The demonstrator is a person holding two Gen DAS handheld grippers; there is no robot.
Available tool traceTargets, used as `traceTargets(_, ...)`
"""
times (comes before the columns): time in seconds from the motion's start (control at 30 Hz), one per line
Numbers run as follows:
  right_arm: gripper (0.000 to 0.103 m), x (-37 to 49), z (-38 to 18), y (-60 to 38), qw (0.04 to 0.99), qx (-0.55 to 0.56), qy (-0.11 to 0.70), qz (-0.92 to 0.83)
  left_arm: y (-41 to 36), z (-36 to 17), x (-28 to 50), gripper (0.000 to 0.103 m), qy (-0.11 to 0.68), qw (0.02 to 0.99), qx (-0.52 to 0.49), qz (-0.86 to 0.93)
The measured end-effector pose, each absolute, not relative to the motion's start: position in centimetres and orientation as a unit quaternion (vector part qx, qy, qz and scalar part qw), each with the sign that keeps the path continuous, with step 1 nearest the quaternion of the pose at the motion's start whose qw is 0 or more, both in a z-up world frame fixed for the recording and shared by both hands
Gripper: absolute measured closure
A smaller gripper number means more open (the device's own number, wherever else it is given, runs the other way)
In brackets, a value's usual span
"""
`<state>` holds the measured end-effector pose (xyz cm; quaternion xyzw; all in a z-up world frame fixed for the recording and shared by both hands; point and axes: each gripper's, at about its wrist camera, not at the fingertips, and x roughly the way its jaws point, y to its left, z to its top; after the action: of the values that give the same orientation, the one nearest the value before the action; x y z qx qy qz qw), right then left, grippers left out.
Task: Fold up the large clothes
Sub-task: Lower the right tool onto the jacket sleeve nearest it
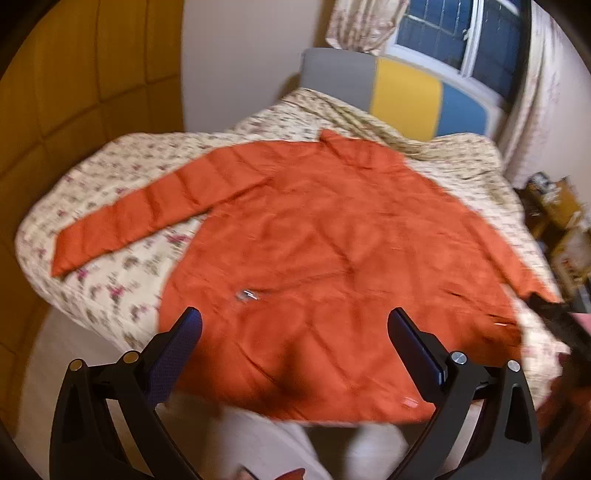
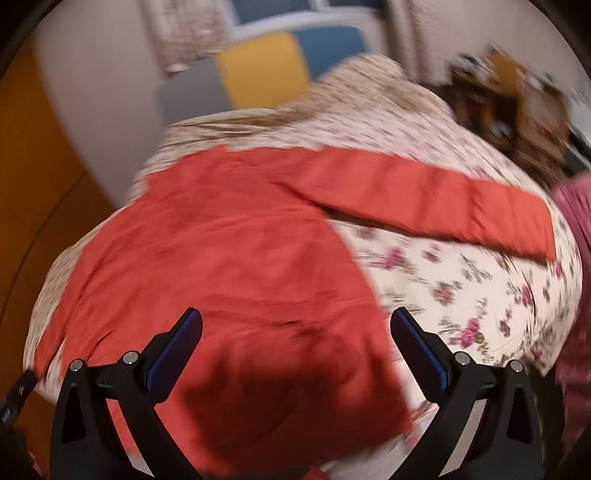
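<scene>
An orange long-sleeved jacket (image 1: 332, 258) lies spread flat on a floral bedspread (image 1: 110, 288), collar toward the headboard and both sleeves stretched out to the sides. My left gripper (image 1: 294, 325) hovers open above the jacket's lower hem, holding nothing. In the right wrist view the same jacket (image 2: 229, 266) fills the left and middle, with its right sleeve (image 2: 443, 199) reaching across the bedspread (image 2: 461, 295). My right gripper (image 2: 295, 325) is open over the hem's right part, empty. Both views are motion-blurred.
A headboard (image 1: 406, 92) with grey, yellow and blue panels stands at the far end under a window (image 1: 458, 33). An orange padded wall (image 1: 74, 74) lies on the left. Cluttered boxes (image 1: 554, 206) sit beside the bed on the right. A dark red cloth (image 2: 576, 229) shows at the right edge.
</scene>
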<state>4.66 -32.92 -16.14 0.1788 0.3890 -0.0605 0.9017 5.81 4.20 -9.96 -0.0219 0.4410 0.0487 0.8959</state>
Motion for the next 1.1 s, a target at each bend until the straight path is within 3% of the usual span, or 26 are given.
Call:
traceTargets(0.03,0.003,5.3,-17.1,-34.5,0.894,0.198,0.393,-0.079,4.7,-10.3,6.3,0.003,0.442,0.895,-0.012,0.061)
traceTargets(0.17,0.025,7.4,-20.0,-40.4,0.855,0.302,0.405,-0.119,5.6,-11.6,9.7,0.003,0.417,0.907,-0.027,0.059)
traceTargets(0.23,0.028,8.0,-21.0,-42.5,0.835,0.348,0.404,-0.133,5.8,-12.2,11.8,0.003,0.414,0.907,-0.032,0.069)
traceTargets(0.83,0.038,7.0,-22.6,-53.9,0.757,0.550,0.224,-0.273,10.2,-18.4,25.0,0.003,0.419,0.893,-0.027,0.162)
traceTargets(1.1,0.077,7.1,-22.2,-55.7,0.751,0.518,0.230,-0.339,12.0,-21.4,25.5,0.003,0.428,0.890,-0.057,0.147)
